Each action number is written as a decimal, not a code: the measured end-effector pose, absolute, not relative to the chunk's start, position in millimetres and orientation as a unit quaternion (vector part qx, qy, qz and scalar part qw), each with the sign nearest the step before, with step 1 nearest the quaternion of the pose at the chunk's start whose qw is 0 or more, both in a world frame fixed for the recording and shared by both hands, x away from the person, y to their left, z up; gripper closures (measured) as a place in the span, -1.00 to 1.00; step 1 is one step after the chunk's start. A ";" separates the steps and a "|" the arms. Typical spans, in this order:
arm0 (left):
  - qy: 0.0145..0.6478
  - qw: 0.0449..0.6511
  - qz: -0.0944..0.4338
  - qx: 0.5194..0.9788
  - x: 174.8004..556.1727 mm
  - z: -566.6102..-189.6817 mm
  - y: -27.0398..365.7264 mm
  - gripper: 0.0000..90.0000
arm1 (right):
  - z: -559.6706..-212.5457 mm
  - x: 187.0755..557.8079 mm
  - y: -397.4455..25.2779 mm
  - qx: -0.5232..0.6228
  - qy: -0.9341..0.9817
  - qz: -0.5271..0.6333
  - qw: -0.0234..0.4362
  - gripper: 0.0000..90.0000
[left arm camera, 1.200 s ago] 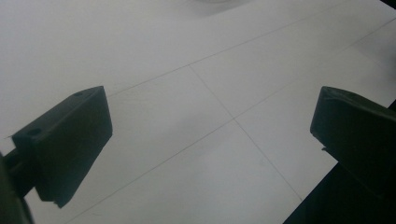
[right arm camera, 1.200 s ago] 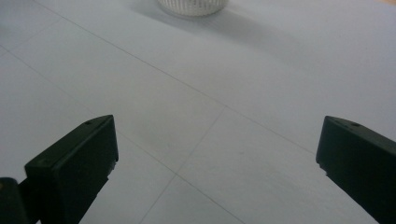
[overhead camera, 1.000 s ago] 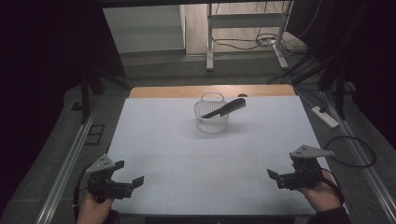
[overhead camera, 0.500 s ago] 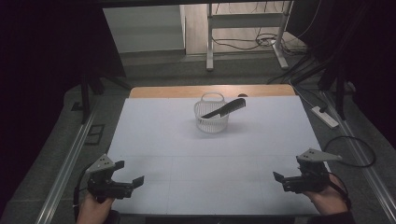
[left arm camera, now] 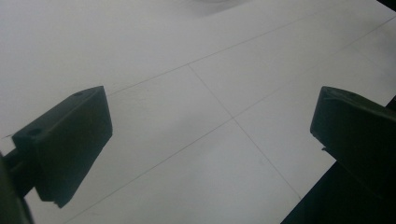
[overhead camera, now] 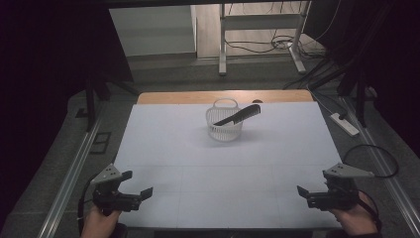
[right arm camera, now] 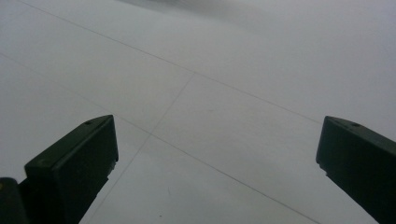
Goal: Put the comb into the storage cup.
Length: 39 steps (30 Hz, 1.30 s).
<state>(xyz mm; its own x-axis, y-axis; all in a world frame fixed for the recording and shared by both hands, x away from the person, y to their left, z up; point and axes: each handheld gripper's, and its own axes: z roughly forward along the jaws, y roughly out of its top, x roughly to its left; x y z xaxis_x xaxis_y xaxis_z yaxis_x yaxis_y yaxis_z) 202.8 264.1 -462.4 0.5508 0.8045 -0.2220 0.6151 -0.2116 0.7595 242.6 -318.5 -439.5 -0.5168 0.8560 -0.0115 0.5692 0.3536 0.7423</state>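
White mesh basket (overhead camera: pixel 224 124) sits upper centre of the high view, black comb (overhead camera: pixel 238 115) leaning across its rim | step: looks like rest — nothing held | left gripper (overhead camera: pixel 137 189) lower left, right gripper (overhead camera: pixel 303 195) lower right, both low, jaws apart | next: reach forward for the comb — likely
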 end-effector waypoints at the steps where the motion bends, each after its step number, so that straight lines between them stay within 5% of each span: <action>1: 0.460 0.427 0.111 0.771 202.9 -462.5 264.1 -1.00 | -439.6 241.8 -319.5 0.448 0.796 0.351 0.205 -1.00; 39: 0.464 0.416 0.119 0.773 201.7 -461.8 264.6 -1.00 | -442.8 225.3 -336.6 0.488 0.799 0.284 0.210 -1.00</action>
<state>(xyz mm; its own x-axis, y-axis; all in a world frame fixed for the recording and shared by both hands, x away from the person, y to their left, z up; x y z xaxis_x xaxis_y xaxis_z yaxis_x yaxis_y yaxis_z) 201.7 264.6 -461.8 0.5412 0.8165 -0.2010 0.6178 -0.2239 0.7538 225.3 -336.6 -442.8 -0.4364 0.8979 -0.0581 0.6600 0.3633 0.6576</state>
